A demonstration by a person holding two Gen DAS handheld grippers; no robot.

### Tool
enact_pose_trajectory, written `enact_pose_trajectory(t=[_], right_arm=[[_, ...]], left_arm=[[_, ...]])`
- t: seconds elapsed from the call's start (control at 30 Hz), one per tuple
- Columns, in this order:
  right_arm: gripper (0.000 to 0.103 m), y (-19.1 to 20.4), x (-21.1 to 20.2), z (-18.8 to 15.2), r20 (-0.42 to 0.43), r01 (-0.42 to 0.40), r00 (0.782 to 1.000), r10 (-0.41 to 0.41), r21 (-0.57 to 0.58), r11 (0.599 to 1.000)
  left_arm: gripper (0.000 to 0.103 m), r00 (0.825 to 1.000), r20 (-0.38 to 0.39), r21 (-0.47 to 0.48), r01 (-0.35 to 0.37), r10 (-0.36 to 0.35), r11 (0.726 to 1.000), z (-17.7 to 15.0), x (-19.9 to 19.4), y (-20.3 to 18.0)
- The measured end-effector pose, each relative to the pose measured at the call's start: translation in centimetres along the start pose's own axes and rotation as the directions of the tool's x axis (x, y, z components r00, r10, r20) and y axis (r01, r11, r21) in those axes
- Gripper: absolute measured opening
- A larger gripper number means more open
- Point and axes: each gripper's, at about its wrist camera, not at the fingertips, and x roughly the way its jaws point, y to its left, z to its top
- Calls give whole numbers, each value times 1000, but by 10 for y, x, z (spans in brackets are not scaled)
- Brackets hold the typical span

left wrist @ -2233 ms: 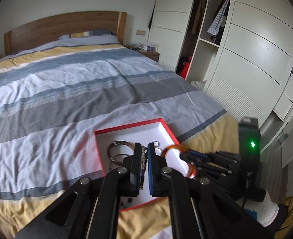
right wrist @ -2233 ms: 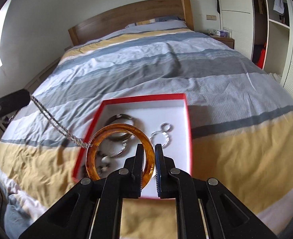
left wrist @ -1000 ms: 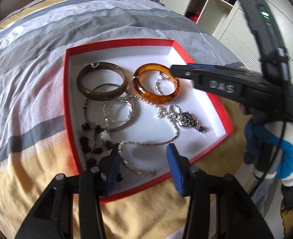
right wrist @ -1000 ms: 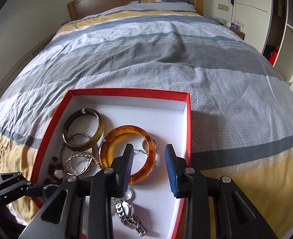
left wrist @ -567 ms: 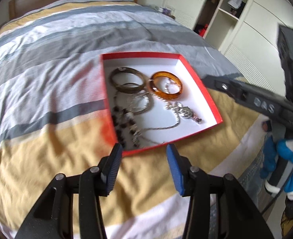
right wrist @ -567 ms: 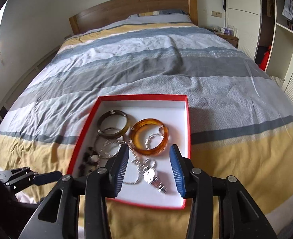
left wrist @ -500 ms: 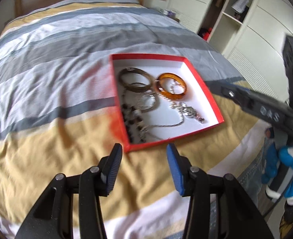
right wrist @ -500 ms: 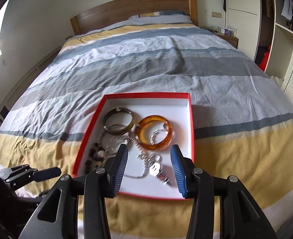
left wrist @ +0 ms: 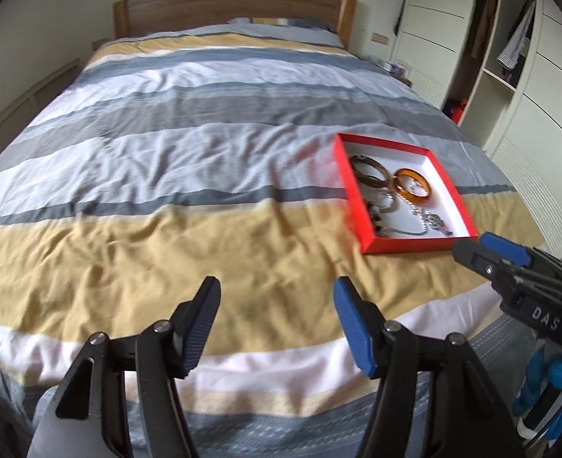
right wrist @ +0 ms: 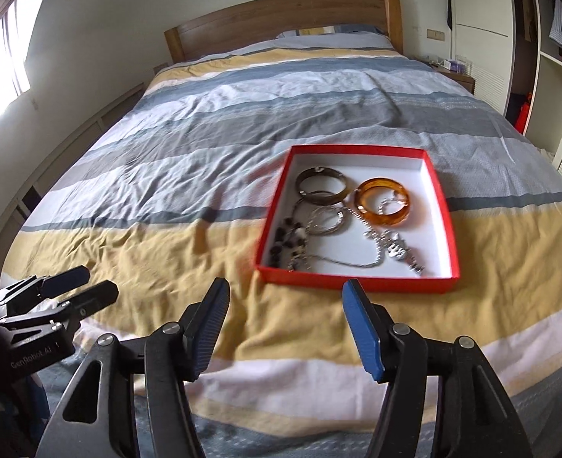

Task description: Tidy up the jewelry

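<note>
While both tools hang over the bedspread [right wrist: 189,191]: neither touches anything.
Left gripper [left wrist: 277,313]: fingers spread wide, nothing between them.
Right gripper [right wrist: 284,320]: fingers equally wide apart, nothing held.
Red box [right wrist: 448,229]: flat on the bed, ahead of the right gripper.
Contents: amber bangle [right wrist: 382,196], dark bangle [right wrist: 321,185], silver chain [right wrist: 357,263], black beads [right wrist: 286,238], all inside.

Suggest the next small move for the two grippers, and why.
Probably hold both back and finish. The left gripper and right gripper are open and empty, and every piece visible, like the amber plastic bangle, lies inside the red cardboard tray on the striped bedspread.
</note>
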Motion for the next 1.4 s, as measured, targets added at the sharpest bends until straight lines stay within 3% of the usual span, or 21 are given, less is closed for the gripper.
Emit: enact_pose_trajectory(t=[0.1, 0.23, 0.37, 0.73, 1.4], right_arm=[[78, 22, -8, -11, 15, 7, 1000, -7, -25, 1000], [86, 52, -20, -23, 44, 10, 999, -6, -73, 997], [102, 74, -28, -30, 73, 15, 997, -7, -108, 994], [102, 102, -50, -48, 147, 66, 988, -42, -159, 985], [102, 74, -69, -70, 187, 175, 970, -153, -108, 979]], left_arm=[[60, 999, 31, -23, -41, 42, 999, -10, -16, 17], [60, 994, 63, -34, -87, 89, 996, -22, -34, 35], [60, 980, 106, -34, -168, 171, 985, -32, -52, 46], [60, 964, 174, -74, -192, 202, 979, -51, -84, 61], [60, 959, 172, -87, -213, 225, 973, -73, -92, 66]])
